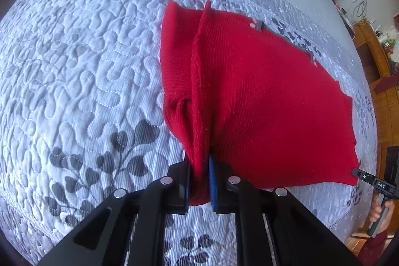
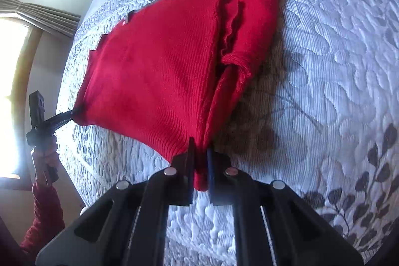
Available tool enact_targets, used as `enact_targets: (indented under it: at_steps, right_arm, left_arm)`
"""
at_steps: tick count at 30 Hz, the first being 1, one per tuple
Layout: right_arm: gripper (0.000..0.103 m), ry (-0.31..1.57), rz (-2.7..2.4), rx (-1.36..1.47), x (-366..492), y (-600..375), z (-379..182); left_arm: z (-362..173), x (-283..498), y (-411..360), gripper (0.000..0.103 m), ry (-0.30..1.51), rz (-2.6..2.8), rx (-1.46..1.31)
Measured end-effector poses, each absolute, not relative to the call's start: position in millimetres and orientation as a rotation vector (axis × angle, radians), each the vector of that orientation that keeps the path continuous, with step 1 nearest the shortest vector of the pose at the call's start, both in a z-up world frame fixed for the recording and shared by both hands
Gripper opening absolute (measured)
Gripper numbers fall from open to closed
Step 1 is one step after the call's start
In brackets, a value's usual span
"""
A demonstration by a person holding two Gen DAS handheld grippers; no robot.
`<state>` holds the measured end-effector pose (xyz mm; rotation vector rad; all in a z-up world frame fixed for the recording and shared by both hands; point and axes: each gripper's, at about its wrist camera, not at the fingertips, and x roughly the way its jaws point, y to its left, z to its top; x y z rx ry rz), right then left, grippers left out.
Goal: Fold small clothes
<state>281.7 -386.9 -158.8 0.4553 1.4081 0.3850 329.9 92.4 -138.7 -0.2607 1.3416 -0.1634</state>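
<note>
Both hand-held grippers angled steeply down over bed (image 1: 74,54): left hand-held gripper (image 1: 199,181) and right hand-held gripper (image 2: 200,173) each clamped on near corners of red knit garment (image 1: 249,91).

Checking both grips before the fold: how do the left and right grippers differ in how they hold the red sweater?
The left gripper pinches the sweater with a blue pad showing; the right gripper shows only dark pads. The folded-in sleeve lies beside each corner. Both have jaws shut on a near corner, raised off the quilt.
</note>
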Motion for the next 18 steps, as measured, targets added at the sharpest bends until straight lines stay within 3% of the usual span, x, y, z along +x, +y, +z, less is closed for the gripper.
enact_targets:
  at_steps: [18]
  right_arm:
    - [0.007, 1.452, 0.390, 0.376, 139.1, -389.6, -134.5]
  left_arm:
    - [-102.1, 186.6, 80.0, 0.011, 1.327, -0.216, -0.166]
